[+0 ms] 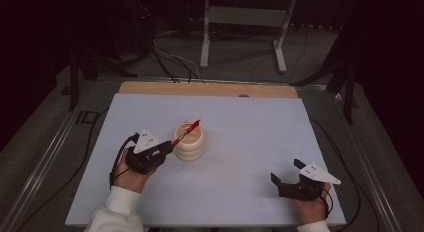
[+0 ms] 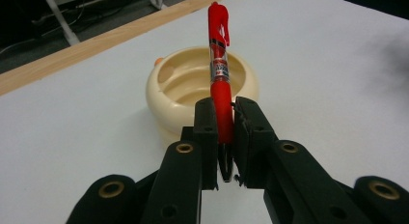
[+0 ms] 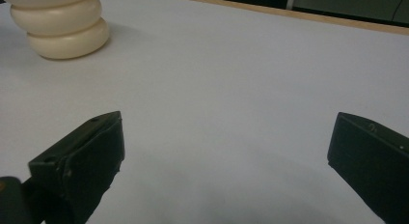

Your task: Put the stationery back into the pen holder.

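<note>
The pen (image 2: 221,79), red with a small unreadable label band, is clamped between the left gripper's (image 1: 170,148) jaws, tilted over the cream pot (image 1: 189,142) left of the desk's (image 1: 250,142) middle. The right gripper (image 1: 285,173) rests wide open and empty near the desk's front right corner.

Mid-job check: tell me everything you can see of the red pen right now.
The red pen is a plastic click pen with a red clip at its top end, a clear band with a printed label below that, and a red grip section. The left gripper is shut on that grip section, its jaws pressing both sides. The pen points up and away, held over the cream ribbed holder, apparently not touching it.
</note>
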Tool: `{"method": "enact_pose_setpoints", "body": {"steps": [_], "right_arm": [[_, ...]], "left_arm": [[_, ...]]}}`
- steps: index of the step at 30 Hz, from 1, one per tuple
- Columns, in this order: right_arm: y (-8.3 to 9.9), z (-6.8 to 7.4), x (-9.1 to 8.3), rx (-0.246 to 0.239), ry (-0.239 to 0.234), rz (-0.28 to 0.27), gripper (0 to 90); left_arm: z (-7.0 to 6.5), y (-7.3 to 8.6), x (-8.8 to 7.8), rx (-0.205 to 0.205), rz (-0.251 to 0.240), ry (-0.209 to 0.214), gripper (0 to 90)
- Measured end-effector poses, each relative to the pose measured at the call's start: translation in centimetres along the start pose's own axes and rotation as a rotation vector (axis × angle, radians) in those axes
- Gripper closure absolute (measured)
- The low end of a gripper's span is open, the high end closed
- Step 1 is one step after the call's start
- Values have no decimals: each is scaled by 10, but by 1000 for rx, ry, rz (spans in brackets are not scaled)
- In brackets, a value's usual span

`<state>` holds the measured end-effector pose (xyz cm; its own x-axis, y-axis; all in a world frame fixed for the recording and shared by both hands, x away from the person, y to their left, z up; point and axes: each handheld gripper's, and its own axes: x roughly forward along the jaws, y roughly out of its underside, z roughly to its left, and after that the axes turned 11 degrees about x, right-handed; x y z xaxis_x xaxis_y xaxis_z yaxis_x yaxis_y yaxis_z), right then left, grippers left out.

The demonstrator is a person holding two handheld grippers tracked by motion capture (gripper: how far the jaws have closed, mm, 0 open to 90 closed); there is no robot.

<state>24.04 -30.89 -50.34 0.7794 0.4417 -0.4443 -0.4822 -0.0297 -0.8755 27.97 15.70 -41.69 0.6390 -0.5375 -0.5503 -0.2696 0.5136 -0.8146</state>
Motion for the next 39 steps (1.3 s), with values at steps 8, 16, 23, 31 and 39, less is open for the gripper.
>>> {"method": "enact_pose_setpoints", "body": {"steps": [8, 16, 23, 31, 39], "right_arm": [[0, 0, 0, 1, 0, -1, 0], [0, 0, 0, 1, 0, -2, 0], [0, 0, 0, 2, 0, -2, 0], [0, 0, -1, 2, 0, -3, 0], [0, -1, 0, 1, 0, -3, 0]], "left_arm": [[5, 2, -3, -10, 7, -1, 814], [8, 3, -5, -14, 18, -4, 814], [9, 5, -5, -21, 35, -3, 813], [10, 5, -5, -30, 30, -2, 813], [11, 3, -7, -36, 22, 1, 812]]}}
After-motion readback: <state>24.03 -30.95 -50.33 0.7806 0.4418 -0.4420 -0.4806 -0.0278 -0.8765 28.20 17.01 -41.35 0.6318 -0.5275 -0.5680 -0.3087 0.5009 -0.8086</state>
